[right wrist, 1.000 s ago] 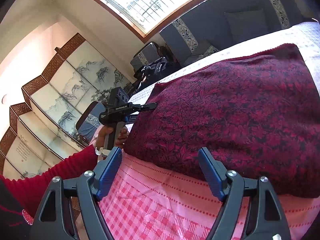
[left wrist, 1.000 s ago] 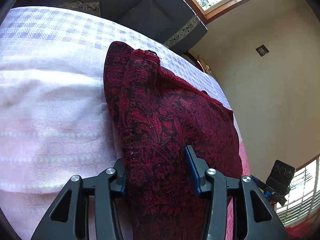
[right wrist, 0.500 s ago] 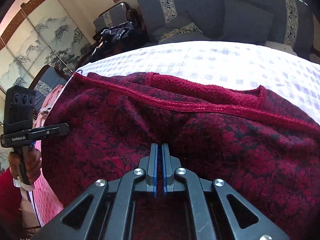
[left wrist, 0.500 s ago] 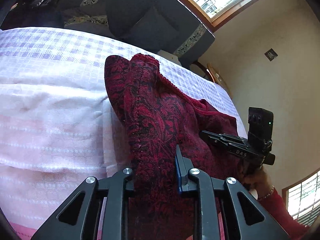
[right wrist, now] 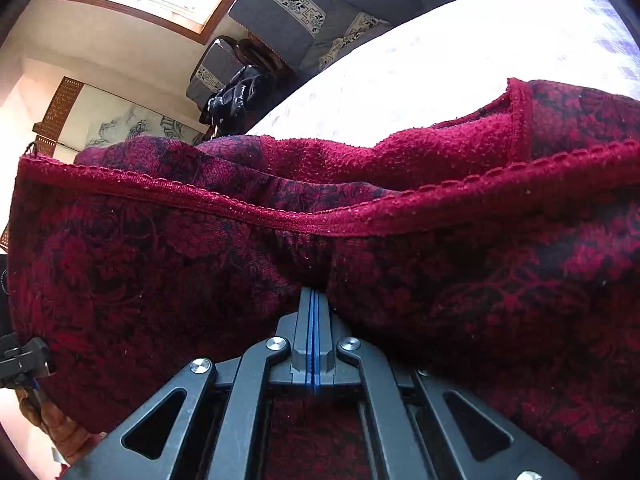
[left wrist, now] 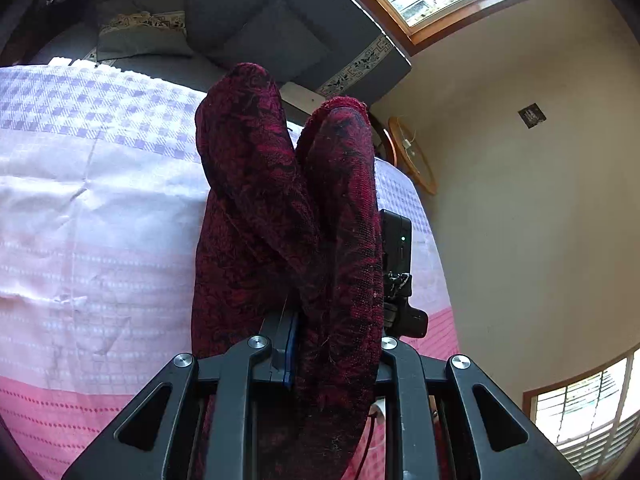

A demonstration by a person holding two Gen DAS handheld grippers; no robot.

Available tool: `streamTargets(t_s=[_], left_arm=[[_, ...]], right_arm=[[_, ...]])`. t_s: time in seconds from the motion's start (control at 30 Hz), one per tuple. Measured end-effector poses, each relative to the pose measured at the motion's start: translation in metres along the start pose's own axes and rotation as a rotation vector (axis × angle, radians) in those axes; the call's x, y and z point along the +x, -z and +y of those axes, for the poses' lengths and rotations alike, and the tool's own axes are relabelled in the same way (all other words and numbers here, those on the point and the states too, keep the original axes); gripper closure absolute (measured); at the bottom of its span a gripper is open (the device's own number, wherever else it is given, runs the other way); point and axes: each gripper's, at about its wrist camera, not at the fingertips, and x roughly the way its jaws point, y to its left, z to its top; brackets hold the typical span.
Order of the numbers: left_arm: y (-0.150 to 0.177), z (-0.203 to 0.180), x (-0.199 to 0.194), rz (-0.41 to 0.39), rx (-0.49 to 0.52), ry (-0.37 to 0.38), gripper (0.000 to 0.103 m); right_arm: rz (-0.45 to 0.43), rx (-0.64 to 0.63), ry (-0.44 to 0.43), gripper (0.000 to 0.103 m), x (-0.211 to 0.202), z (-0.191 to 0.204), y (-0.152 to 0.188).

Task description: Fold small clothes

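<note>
From the left wrist, the garment (left wrist: pixel 288 216) rises between the left gripper (left wrist: pixel 332 344) jaws at six o'clock toward twelve, over the bedspread (left wrist: pixel 92 208), which spreads to nine o'clock. The sofa (left wrist: pixel 256 28) lies behind at twelve, and the right gripper (left wrist: pixel 398 264) sits just beside the cloth at three. From the right wrist, the left gripper (right wrist: pixel 24 356) sits at nine o'clock.

the checked bedspread (left wrist: pixel 100 208) lies bare and open left of the dark red patterned garment (left wrist: pixel 280 208), whose raised folds fill the middle. on its right the other gripper's black body (left wrist: pixel 398 264) stands close. a grey sofa (left wrist: pixel 248 28) borders the far edge.
</note>
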Motion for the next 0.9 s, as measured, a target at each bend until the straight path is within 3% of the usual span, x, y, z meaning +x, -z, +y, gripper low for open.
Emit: streamTargets(t_s=[0.1,0.2,0.37,0.57,0.67,0.77,0.8,0.83,0.9], left_arm=[[0.002,-0.025,0.016,-0.008,-0.043,-0.017,0.082],[0.01,-0.047,0.03,-0.019,-0.066,-0.017,0.082],[0.02,-0.08,0.06,-0.008,-0.09,-0.017,0.082],[0.038,-0.119,0.105,0.015,-0.061,-0.044,0.082],[0.045,-0.136,0.136,0.046,-0.032,-0.079,0.082],[0.047,-0.148,0.154,0.09,-0.022,-0.085,0.076],[0.048,-0.151,0.156,0.097,-0.02,-0.076,0.068],[0.049,-0.155,0.157,0.11,-0.029,-0.055,0.062],[0.051,-0.163,0.158,0.151,-0.049,0.055,0.056]], right_arm=[[-0.051,0.037,-0.056,0.103,-0.015,-0.007,0.003],[-0.129,0.046,-0.09,0.092,-0.043,-0.014,0.015],[-0.185,0.036,-0.098,0.092,-0.093,-0.027,0.042],[-0.28,0.076,-0.176,0.088,-0.15,-0.058,0.077],[-0.326,0.097,-0.176,0.087,-0.169,-0.073,0.089],[-0.343,0.117,-0.162,0.087,-0.181,-0.088,0.097],[-0.345,0.133,-0.176,0.087,-0.183,-0.094,0.101],[-0.347,0.143,-0.184,0.086,-0.185,-0.099,0.103],[-0.357,0.15,-0.183,0.084,-0.19,-0.106,0.107]])
